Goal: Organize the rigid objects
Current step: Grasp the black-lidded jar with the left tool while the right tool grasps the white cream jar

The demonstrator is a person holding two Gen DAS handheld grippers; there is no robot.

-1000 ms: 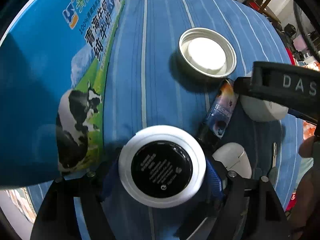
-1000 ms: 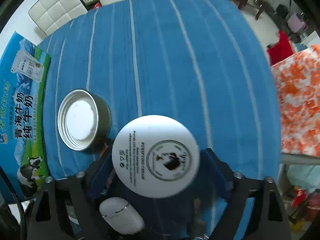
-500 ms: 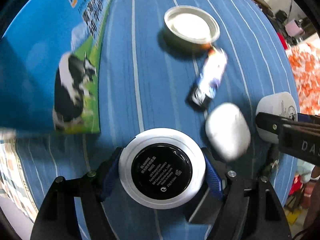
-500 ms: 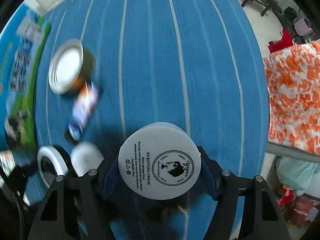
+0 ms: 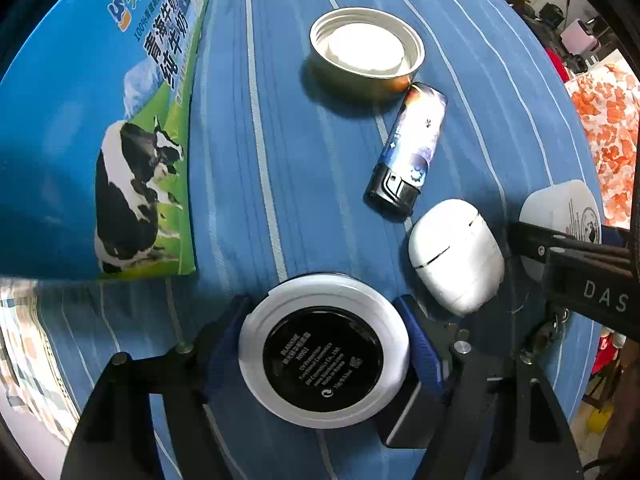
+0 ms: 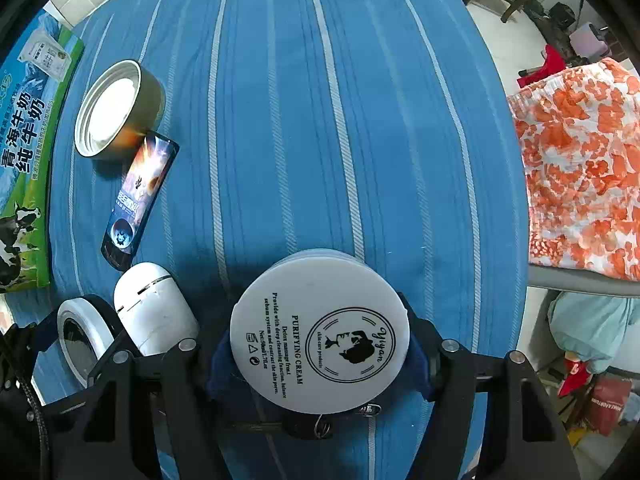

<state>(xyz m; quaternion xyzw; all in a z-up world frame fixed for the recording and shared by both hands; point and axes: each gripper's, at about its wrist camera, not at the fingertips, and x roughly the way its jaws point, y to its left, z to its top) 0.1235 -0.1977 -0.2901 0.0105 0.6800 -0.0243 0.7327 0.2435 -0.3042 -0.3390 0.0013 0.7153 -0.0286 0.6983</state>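
My left gripper (image 5: 324, 356) is shut on a round white compact with a black base (image 5: 323, 360), held over the blue striped cloth. My right gripper (image 6: 320, 340) is shut on a white cream jar (image 6: 320, 332) printed "Purifying Cream". A white earbud case (image 5: 456, 256) lies between the two grippers; it also shows in the right wrist view (image 6: 154, 312). A printed lighter (image 5: 408, 154) lies beyond it, shown too in the right wrist view (image 6: 138, 196). A gold jar lid (image 5: 366, 54) lies upside down at its far end, shown too in the right wrist view (image 6: 118, 110).
A blue milk carton box (image 5: 100, 112) lies along the left side. A key ring (image 6: 320, 424) lies under the right gripper. An orange floral cloth (image 6: 580, 168) hangs past the table's right edge. Chairs and clutter stand beyond the far edge.
Both grippers have pulled back toward the near edge with their jars held. The lighter and earbud case have come fully into view between them. The motion blur has settled.
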